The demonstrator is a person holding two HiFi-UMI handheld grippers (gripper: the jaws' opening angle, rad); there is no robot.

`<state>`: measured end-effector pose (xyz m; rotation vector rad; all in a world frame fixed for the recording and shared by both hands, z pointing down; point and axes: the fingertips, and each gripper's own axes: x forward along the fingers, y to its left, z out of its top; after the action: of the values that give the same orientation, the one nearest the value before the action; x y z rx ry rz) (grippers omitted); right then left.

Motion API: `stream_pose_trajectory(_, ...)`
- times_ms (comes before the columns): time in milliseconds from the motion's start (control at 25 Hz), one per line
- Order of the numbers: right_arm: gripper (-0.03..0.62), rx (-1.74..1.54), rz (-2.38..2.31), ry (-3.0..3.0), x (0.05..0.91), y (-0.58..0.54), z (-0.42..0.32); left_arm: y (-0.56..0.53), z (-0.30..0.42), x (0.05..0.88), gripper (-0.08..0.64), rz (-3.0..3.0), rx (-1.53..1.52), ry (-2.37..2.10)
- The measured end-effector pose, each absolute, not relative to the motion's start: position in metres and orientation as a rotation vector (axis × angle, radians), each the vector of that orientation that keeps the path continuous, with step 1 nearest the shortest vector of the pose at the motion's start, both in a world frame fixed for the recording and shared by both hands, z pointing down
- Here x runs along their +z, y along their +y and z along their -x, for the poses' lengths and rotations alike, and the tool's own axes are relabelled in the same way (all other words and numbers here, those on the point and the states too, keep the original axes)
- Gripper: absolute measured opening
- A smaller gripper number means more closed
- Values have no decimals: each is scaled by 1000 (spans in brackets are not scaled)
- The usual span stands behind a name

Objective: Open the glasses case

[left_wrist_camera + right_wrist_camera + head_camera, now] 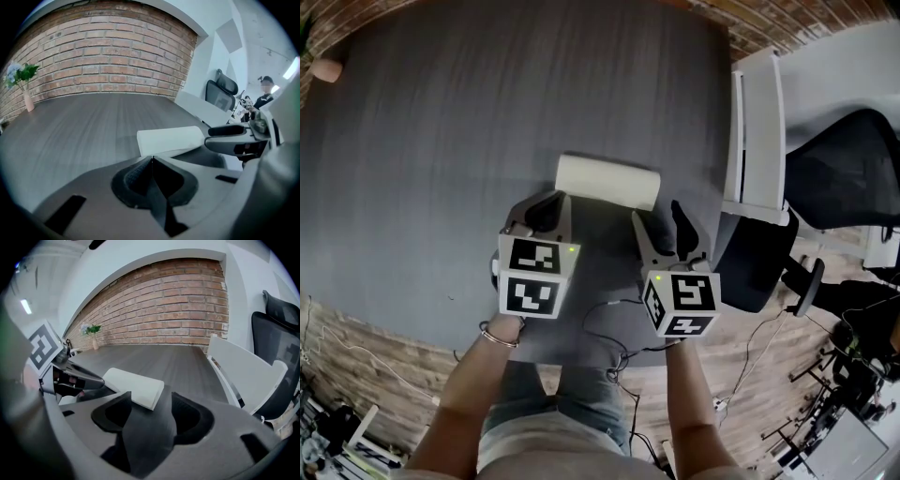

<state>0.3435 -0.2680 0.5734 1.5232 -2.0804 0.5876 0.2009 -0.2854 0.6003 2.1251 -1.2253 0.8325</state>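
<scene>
- hovering just short of the closed white glasses case point(607, 181), both hand-held grippers pointed down and forward at it, one toward each end, a stance that looked chosen so one could steady the case while the other worked the lid.
- the left gripper point(546, 208) had its jaws pressed together on nothing, tips aimed at the case's left end; closed like that, it seemed suited to pushing or pinning rather than gripping.
- the right gripper point(661, 220) had its jaws spread apart, with the case's right end just ahead of them and nearer the left jaw, no pad touching it; the spread looked meant to take in that end.
- the case lay flat on the dark worktop point(441, 141), about midway between the near and far edges and closer to the right edge than the left.
- its long axis ran roughly along the near edge, left to right, the right end a little nearer the person; which long side carried the opening seam could not be told.
</scene>
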Motion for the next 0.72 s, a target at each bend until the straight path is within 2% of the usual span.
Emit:
stream_pose_trajectory(400,301,536,-1454,-2062,585,-270,-336,-286,-200,600,9,-2116,819,-1226)
stream_pose_trajectory(720,308,363,-1381,-1993,588,-275,-333,-285,-201,599,9,-2119,823,-1230)
